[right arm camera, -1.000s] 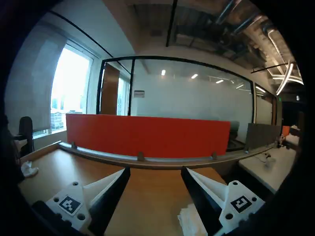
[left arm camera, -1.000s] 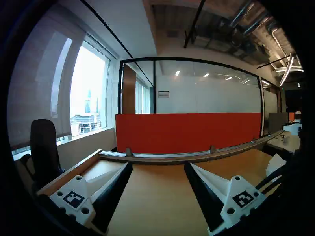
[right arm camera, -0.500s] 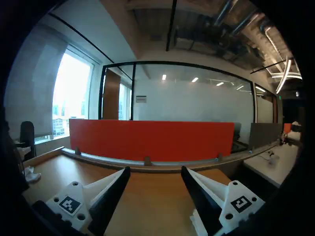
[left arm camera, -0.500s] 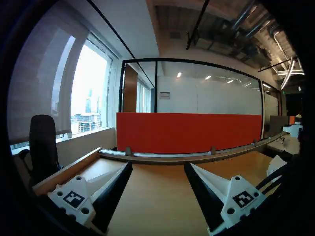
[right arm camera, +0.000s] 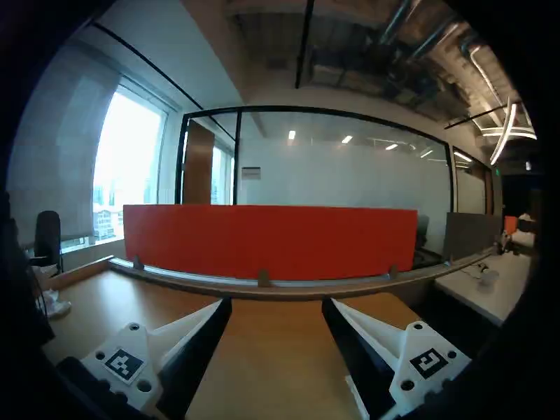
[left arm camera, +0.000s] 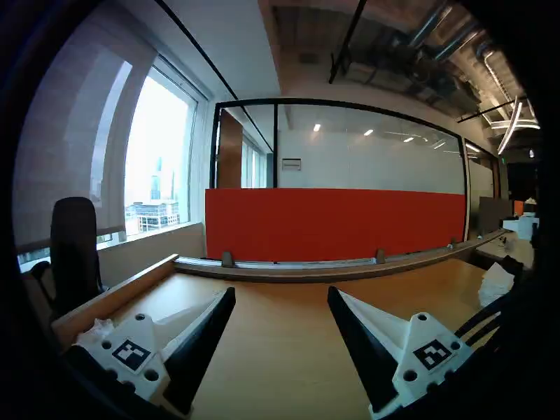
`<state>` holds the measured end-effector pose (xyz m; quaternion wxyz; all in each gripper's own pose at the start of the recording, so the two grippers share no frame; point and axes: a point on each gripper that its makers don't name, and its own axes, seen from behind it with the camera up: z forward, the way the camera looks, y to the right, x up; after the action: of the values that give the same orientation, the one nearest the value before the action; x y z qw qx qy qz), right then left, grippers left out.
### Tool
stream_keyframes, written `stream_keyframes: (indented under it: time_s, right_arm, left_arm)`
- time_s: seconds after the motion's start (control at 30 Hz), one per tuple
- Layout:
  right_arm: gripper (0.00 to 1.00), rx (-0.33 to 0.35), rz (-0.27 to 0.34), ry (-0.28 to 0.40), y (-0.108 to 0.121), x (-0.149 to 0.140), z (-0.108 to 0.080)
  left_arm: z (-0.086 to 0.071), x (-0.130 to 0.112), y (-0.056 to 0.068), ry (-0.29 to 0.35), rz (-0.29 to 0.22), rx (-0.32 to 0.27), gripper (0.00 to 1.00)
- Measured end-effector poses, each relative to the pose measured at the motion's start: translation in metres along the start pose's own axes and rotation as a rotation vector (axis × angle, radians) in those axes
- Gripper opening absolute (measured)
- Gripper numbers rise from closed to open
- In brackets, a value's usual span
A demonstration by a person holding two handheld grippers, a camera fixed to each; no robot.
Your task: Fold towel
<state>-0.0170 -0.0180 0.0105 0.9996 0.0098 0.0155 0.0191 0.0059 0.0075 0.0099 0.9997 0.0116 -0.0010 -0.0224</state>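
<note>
plainly neither gripper holds anything: the left gripper (left arm camera: 280, 290) stands with its fingers spread wide over the bare desk (left arm camera: 280, 371), and the right gripper (right arm camera: 276, 302) is just as wide, with nothing between its fingers. what i take for the towel (left arm camera: 92, 329) is white cloth low at the margins. in the left gripper view a crumpled bit lies just beside that gripper's outer finger, and in the right gripper view a thin white sliver (right arm camera: 352, 393) sits by the lower right finger. how the whole of it lies i cannot tell. it looks soft, light and limp, rumpled rather than flat, so it should sag and bunch when lifted and slide easily on the smooth, warm-toned wood. a hold on two neighbouring corners, or along one hem, seems best, pinching a single layer. beyond the desk stands a flat, matte red divider (left arm camera: 336, 224) on a metal rail (left arm camera: 301, 269), with frosted glass (left arm camera: 371, 161) behind.
</note>
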Motion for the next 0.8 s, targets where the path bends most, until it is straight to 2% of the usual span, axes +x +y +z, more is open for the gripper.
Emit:
stream_keyframes:
  time_s: [0.3,0.5,0.8]
  right_arm:
    - [1.00,0.006,-0.006,0.003,-0.007,-0.034,0.000]
    - [1.00,0.010,-0.015,0.000,-0.010,-0.052,-0.003]
    - [1.00,0.020,-0.021,-0.023,-0.010,-0.066,-0.016]
  left_arm:
    - [0.000,-0.046,0.005,-0.005,0.015,-0.006,0.98]
    - [0.002,-0.064,0.007,0.012,0.023,-0.007,0.98]
    - [0.003,-0.088,0.021,0.008,0.041,-0.032,0.98]
